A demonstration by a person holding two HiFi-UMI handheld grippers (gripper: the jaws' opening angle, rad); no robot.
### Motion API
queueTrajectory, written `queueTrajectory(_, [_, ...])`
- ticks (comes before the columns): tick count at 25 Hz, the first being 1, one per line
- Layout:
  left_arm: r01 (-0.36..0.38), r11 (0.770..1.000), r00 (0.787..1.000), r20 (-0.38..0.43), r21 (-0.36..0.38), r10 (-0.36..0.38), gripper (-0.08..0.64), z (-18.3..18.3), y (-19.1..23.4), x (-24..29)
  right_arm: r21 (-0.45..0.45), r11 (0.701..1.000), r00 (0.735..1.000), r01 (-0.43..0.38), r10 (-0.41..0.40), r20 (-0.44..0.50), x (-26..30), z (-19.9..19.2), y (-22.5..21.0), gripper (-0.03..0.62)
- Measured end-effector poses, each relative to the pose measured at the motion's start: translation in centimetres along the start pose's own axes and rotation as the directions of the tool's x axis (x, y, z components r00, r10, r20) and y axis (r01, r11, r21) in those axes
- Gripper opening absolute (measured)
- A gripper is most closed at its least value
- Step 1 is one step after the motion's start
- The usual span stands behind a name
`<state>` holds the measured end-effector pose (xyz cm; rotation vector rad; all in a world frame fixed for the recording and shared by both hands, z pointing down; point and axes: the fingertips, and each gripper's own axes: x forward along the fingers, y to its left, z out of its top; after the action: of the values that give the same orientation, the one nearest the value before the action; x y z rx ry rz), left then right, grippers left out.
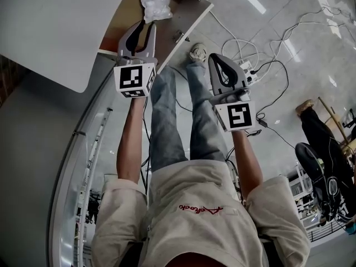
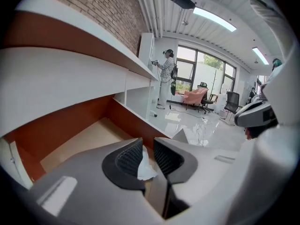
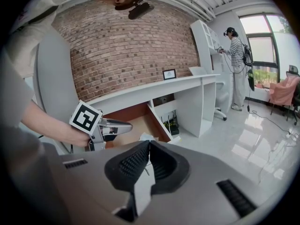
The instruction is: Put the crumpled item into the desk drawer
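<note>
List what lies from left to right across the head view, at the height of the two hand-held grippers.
white desk top → left hand-held gripper → right hand-held gripper → person in dark clothes at the far right

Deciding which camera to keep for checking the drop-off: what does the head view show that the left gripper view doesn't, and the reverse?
Only the head view: the marker cube on the left gripper and the person's jeans below the desk edge.
Only the left gripper view: a standing person by the windows, and a pink chair.
Both: the crumpled white item lying in the open drawer, just ahead of the left gripper's parted jaws.
</note>
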<state>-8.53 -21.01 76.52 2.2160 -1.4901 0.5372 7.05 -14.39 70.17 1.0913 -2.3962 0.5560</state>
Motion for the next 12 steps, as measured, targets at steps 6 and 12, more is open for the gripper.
queueTrajectory(6, [0.014, 1.0, 0.999, 0.03, -0.024, -0.013, 0.012, 0.3, -0.6, -2.7, -0.014, 1.0, 1.0, -0.002, 0.002, 0.006, 0.0, 0.0, 1.0, 0.012])
queueTrajectory(12, [0.029, 0.999, 0.999, 0.037, -0.032, -0.028, 0.009, 0.2, -1.3, -6.1, -0.025, 1.0, 1.0, 0.006, -0.005, 0.022, 0.1, 0.5, 2.3, 0.012])
